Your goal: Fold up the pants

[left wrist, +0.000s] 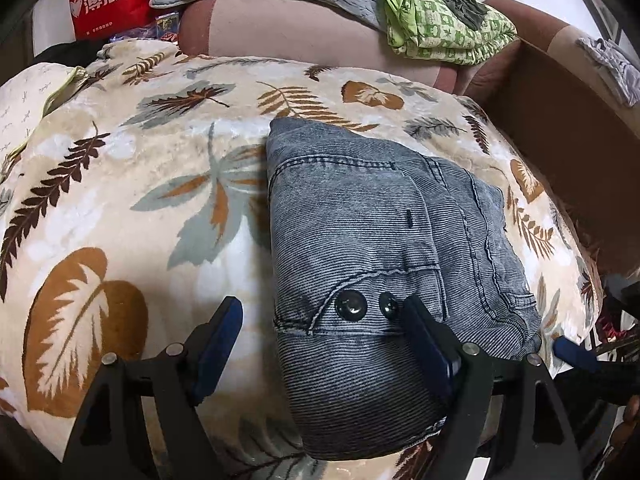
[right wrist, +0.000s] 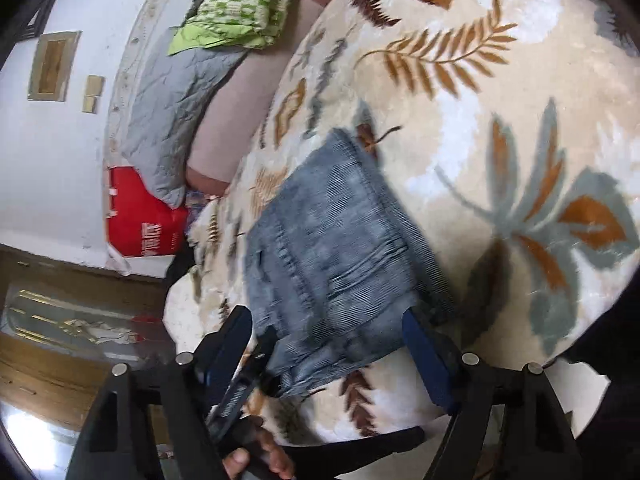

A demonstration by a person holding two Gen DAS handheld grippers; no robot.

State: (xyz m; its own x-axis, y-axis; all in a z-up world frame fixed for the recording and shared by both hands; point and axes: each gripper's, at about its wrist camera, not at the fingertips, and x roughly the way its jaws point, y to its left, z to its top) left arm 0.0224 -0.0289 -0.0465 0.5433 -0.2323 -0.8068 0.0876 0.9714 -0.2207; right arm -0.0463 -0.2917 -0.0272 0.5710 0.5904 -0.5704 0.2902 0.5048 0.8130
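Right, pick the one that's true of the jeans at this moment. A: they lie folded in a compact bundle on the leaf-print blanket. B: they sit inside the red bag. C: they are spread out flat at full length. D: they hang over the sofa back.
A: the jeans lie as a folded bundle on the leaf-print blanket, with both the left gripper and the right gripper open around their near edge.

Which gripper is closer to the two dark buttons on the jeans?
Left. The left gripper hangs open right around the two dark buttons, one finger beside them. The right gripper is open over the far corner of the folded jeans.
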